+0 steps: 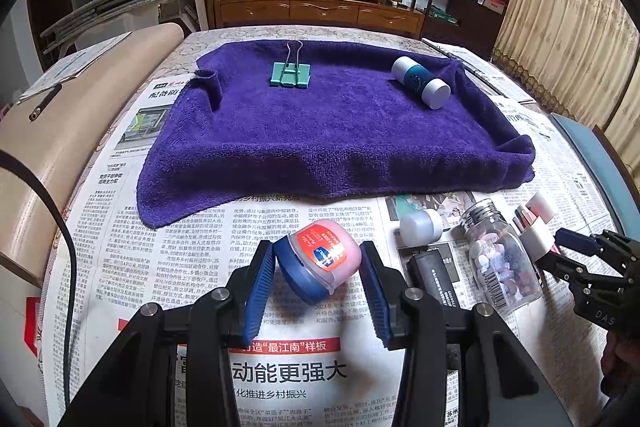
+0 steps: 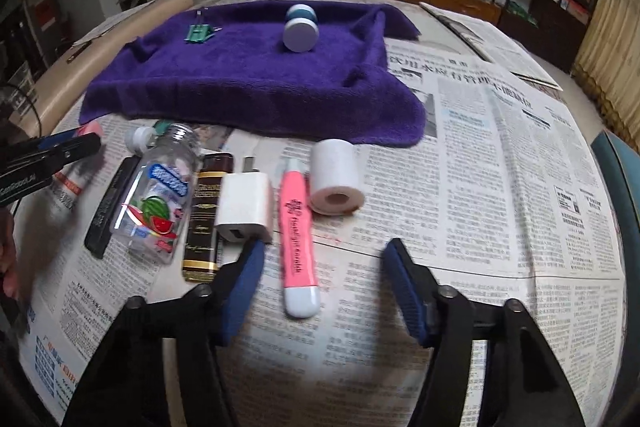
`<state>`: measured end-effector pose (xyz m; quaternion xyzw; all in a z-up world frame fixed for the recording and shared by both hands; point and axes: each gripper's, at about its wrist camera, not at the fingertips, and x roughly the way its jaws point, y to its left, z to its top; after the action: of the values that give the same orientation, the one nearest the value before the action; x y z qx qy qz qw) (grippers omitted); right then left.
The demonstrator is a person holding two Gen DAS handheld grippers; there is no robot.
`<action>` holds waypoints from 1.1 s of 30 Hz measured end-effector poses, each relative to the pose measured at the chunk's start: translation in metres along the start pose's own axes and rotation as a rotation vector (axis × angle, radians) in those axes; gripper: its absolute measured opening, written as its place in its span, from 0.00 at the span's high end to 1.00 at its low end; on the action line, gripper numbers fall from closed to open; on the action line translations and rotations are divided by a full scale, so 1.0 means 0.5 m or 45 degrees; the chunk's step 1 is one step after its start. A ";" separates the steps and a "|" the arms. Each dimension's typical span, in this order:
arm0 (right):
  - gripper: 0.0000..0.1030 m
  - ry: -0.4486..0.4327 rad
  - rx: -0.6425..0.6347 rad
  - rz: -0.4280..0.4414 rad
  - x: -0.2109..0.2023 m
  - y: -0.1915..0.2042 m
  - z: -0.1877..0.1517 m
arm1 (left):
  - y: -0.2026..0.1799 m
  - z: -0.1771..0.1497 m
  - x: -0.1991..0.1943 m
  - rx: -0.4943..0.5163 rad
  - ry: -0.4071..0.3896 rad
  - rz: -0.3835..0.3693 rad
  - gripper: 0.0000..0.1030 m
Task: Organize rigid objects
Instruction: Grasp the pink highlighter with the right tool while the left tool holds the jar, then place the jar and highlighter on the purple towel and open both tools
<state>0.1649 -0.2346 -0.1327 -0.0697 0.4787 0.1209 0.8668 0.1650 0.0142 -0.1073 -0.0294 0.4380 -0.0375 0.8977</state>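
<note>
Nearest the left wrist lens, the left tool [image 1: 318,279] clamps a small pink jar [image 1: 320,261] with a blue lid, tilted, between its blue pads just above the newspaper-covered surface [image 1: 160,267]; the grip suggests the jar is meant for the purple towel [image 1: 332,123] beyond. Two items already lie on that towel: one teal binder clip [image 1: 291,73] and one teal-and-white cylinder [image 1: 420,81], well apart, so the towel appears to serve as the collection area. In the right wrist view, the right tool [image 2: 320,275] stands with jaws apart and nothing pressed, straddling one pink highlighter [image 2: 298,243], probably the next pick. Waiting beside it in a row are one white charger [image 2: 246,211], one clear candy bottle [image 2: 158,195], one dark box [image 2: 204,215] and one white roll [image 2: 336,179].
</note>
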 end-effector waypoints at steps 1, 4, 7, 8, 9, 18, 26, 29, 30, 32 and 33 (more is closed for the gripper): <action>0.56 -0.009 -0.007 0.007 -0.002 0.003 -0.001 | 0.001 0.000 -0.001 -0.002 0.000 -0.001 0.60; 0.75 -0.030 -0.026 0.019 -0.004 0.010 -0.001 | 0.004 0.001 -0.002 -0.006 0.000 -0.003 0.60; 0.85 -0.034 -0.059 0.013 -0.005 0.024 -0.002 | 0.009 0.002 -0.004 -0.015 -0.002 -0.006 0.60; 0.85 -0.036 -0.066 0.008 -0.005 0.029 -0.002 | 0.009 0.002 -0.004 -0.016 -0.001 -0.007 0.60; 0.85 -0.037 -0.050 0.021 -0.006 0.027 -0.002 | 0.010 0.002 -0.004 -0.017 0.001 -0.008 0.60; 0.85 -0.055 0.008 0.047 -0.037 0.013 0.006 | 0.020 0.009 -0.022 -0.027 -0.019 -0.001 0.60; 0.85 -0.099 0.079 0.056 -0.075 -0.015 0.020 | 0.019 0.029 -0.047 -0.019 -0.040 0.000 0.60; 0.85 -0.112 0.091 0.082 -0.083 -0.015 0.031 | 0.020 0.043 -0.058 -0.011 -0.051 -0.001 0.60; 0.85 -0.115 0.091 0.083 -0.084 -0.014 0.037 | 0.021 0.047 -0.061 -0.010 -0.054 -0.004 0.60; 0.85 -0.117 0.107 0.100 -0.083 -0.015 0.049 | 0.023 0.060 -0.067 -0.011 -0.063 -0.008 0.60; 0.85 -0.123 0.115 0.106 -0.083 -0.015 0.055 | 0.023 0.066 -0.068 -0.010 -0.066 -0.009 0.60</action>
<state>0.1683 -0.2414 -0.0829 -0.0044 0.4436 0.1384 0.8855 0.1707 0.0297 -0.0612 -0.0354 0.4148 -0.0380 0.9084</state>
